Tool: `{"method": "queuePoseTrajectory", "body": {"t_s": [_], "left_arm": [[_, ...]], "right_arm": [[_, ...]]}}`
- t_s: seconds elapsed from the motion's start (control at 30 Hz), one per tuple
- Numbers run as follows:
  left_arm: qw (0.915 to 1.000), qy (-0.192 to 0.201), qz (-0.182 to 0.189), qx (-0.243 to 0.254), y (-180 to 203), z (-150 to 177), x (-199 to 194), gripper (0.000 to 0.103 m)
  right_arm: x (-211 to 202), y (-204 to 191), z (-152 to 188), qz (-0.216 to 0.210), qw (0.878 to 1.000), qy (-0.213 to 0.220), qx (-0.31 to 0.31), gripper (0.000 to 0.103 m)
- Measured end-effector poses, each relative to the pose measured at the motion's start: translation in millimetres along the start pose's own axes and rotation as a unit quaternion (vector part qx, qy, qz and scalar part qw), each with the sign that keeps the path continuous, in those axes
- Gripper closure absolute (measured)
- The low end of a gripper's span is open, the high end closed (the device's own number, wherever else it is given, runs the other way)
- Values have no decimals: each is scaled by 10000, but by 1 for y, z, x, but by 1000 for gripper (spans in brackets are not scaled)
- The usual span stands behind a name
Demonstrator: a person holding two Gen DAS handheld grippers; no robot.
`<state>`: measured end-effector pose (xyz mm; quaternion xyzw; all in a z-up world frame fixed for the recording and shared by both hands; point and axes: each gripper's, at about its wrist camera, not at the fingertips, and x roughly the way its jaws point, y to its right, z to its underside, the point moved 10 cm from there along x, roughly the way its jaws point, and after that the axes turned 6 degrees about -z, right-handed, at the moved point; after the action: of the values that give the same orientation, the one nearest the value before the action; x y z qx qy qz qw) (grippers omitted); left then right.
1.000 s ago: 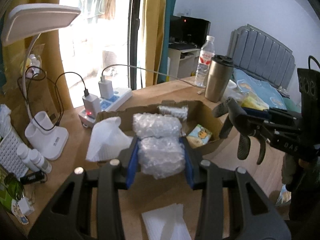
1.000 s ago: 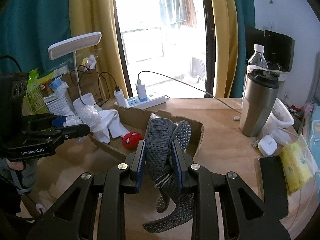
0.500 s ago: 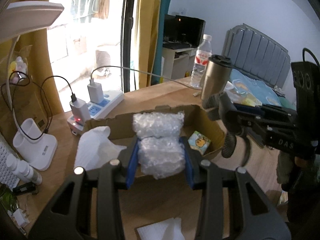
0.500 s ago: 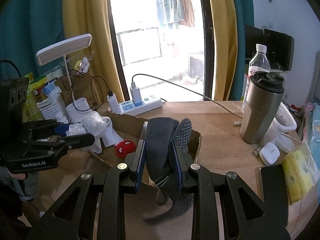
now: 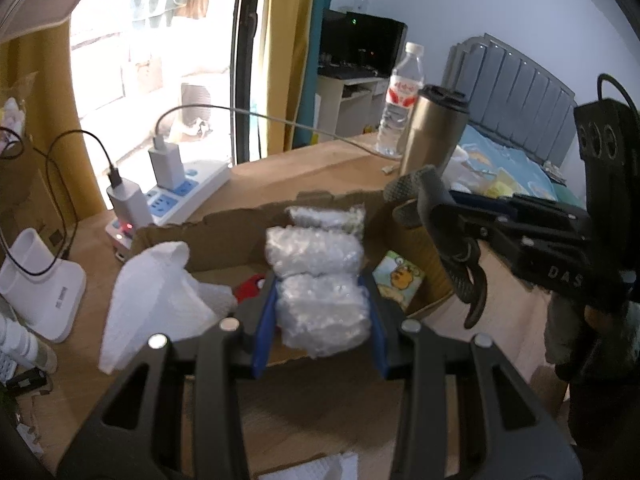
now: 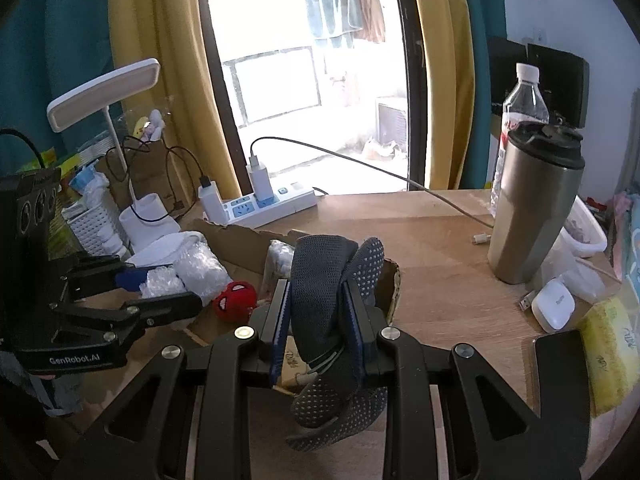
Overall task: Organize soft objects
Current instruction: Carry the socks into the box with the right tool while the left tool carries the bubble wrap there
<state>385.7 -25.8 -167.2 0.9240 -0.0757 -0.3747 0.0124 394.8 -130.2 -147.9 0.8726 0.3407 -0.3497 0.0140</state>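
Note:
My left gripper (image 5: 322,314) is shut on a roll of bubble wrap (image 5: 316,276) and holds it over the front edge of an open cardboard box (image 5: 224,232). My right gripper (image 6: 318,324) is shut on dark grey dotted socks (image 6: 332,280) and holds them over the box's right end (image 6: 394,280). Inside the box lie white cloth (image 5: 152,296), a red Spider-Man ball (image 6: 234,300), a small cartoon packet (image 5: 398,276) and another bubble wrap piece (image 5: 324,218). Each gripper shows in the other's view, the left (image 6: 160,294) and the right (image 5: 436,216).
A steel tumbler (image 6: 534,204) and a water bottle (image 6: 524,96) stand at the right. A power strip (image 6: 268,204) with chargers and cables lies behind the box. A white desk lamp (image 6: 104,96), a white basket (image 6: 94,228) and a white tissue (image 5: 320,468) are nearby.
Both grippers have moved forward over the box with their loads still held. The box and its contents look larger and closer in both views.

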Motion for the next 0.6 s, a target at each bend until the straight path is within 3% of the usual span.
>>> {"method": "queuePoseTrajectory", "body": {"t_s": [0.17, 0.37, 0.6], "left_arm": [[9998, -163, 20, 76, 7, 4, 14, 63], [9995, -275, 33, 119, 11, 4, 24, 62], [9992, -384, 20, 71, 12, 5, 31, 61]], "right_arm": [[9, 9, 3, -32, 10000, 28, 85, 74], [13, 23, 4, -15, 9997, 123, 228, 49], [7, 30, 8, 0, 9996, 132, 269, 48]]}}
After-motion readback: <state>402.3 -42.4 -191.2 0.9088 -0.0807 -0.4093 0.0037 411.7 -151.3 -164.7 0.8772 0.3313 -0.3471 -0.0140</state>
